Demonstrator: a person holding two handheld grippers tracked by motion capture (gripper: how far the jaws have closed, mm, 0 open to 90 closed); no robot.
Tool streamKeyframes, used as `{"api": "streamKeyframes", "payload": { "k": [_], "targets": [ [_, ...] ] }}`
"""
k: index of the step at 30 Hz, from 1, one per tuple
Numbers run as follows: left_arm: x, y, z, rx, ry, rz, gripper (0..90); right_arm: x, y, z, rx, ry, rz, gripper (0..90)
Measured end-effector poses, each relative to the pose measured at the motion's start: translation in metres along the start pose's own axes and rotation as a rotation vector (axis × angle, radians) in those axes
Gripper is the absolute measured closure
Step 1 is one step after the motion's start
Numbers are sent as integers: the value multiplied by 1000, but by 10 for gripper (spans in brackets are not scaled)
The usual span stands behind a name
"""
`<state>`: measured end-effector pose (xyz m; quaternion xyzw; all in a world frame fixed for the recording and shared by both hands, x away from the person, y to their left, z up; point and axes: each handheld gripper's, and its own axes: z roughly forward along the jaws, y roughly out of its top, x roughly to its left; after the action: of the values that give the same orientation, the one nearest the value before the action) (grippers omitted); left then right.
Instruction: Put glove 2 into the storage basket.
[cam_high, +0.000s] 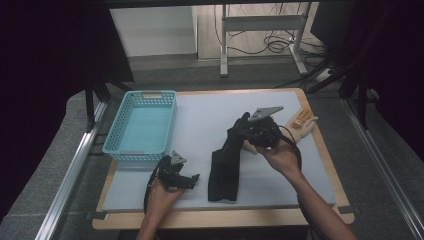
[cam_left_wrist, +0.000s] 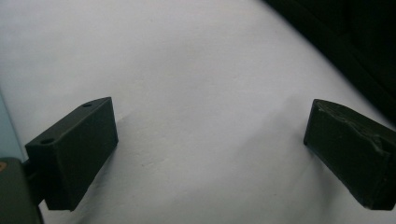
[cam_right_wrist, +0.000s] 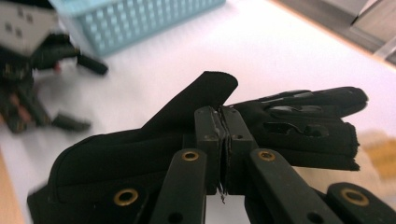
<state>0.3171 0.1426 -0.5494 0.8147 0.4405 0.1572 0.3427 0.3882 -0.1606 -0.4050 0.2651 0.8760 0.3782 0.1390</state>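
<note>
A black glove (cam_high: 227, 160) stretches from the white mat up to my right gripper (cam_high: 248, 131), which has pinched its upper end and holds it raised. In the right gripper view the two jaws are pressed together on a fold of the black glove (cam_right_wrist: 140, 149), whose fingers (cam_right_wrist: 317, 112) point right. My left gripper (cam_high: 190, 180) rests low on the mat at the front left, left of the glove. Its jaws stand wide apart in the left gripper view (cam_left_wrist: 210, 154), with bare white mat between them.
A light blue plastic basket (cam_high: 119, 142) with nothing in it stands at the mat's back left. A tan glove (cam_high: 303, 123) lies at the right edge behind my right hand. The white mat (cam_high: 200, 115) lies on a wooden table with a front edge (cam_high: 220, 218).
</note>
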Motion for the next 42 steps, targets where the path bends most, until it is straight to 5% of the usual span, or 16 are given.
{"api": "streamKeyframes", "payload": {
  "k": [4,8,16,21,25,32,36,40,42],
  "targets": [
    [0,0,0,-6,1,-6,34,-7,-13,7,96,-45,-14,862],
    [0,0,0,-2,0,-2,35,-11,-14,24,117,-44,-3,859],
    [0,0,0,-4,-2,-4,35,-4,18,74,108,-12,3,844],
    [0,0,0,-5,-4,-6,36,6,35,103,98,4,-15,688],
    [1,0,-1,2,-6,0,37,8,36,109,89,-6,-26,642],
    [1,0,-1,6,-2,5,36,-5,15,117,72,11,25,541],
    [1,0,-1,7,-1,5,36,-4,3,141,91,28,46,414],
    [0,0,-1,5,-1,3,36,0,-4,158,117,8,18,484],
    [1,0,-1,6,0,5,36,1,-9,162,91,21,22,665]
  ]
}}
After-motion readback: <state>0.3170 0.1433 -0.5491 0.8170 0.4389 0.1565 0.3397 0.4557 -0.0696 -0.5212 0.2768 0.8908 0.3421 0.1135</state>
